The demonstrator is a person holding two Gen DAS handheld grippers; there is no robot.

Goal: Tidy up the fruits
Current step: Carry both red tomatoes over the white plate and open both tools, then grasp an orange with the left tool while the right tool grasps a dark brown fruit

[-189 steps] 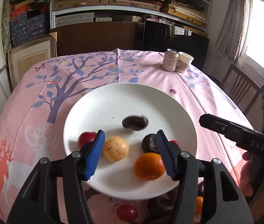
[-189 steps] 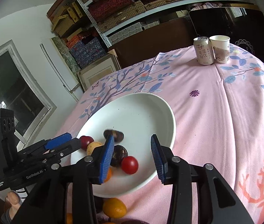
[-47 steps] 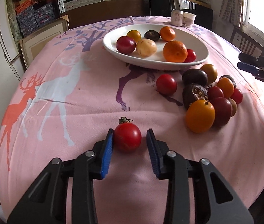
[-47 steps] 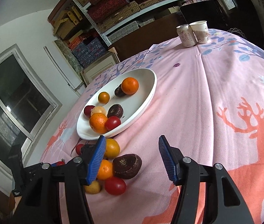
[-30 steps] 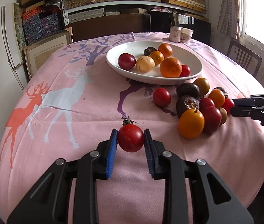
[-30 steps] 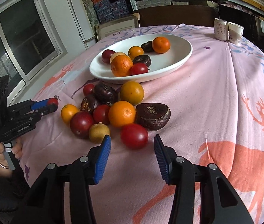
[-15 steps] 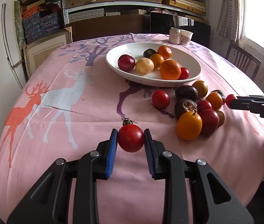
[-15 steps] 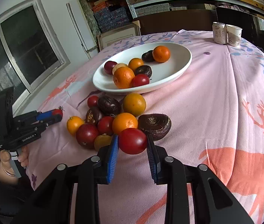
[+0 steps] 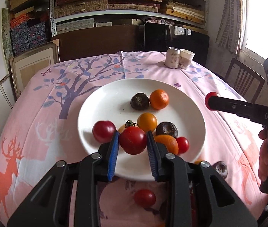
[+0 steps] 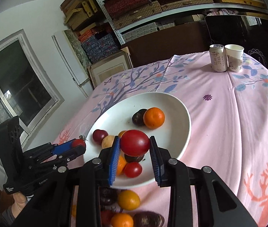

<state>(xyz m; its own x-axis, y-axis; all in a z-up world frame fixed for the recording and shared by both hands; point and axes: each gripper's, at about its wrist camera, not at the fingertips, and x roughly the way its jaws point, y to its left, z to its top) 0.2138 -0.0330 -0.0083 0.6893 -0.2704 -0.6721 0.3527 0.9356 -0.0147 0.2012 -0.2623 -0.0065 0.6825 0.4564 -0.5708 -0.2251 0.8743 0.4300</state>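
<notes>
A white plate (image 9: 115, 94) (image 10: 171, 102) on the pink tablecloth holds several fruits, among them an orange (image 9: 159, 99) (image 10: 153, 118) and a dark fruit (image 9: 139, 101). My left gripper (image 9: 133, 143) is shut on a red tomato with a green stem (image 9: 133, 140), held above the plate's near side. My right gripper (image 10: 134, 147) is shut on a larger red tomato (image 10: 134, 142), also over the plate's near part. Each gripper shows in the other's view, the right one (image 9: 212, 104) and the left one (image 10: 78, 143).
More fruits lie on the cloth near the plate's front edge: a red one (image 9: 144, 198), a yellow-orange one (image 10: 128, 200), a dark one (image 10: 149, 219). A can (image 9: 172, 57) and a paper cup (image 9: 186, 59) stand at the far side. A chair (image 9: 243, 81) is at the right.
Both grippers have carried their tomatoes from the near cloth up and forward over the plate. The pile of loose fruit now lies below and behind the fingers.
</notes>
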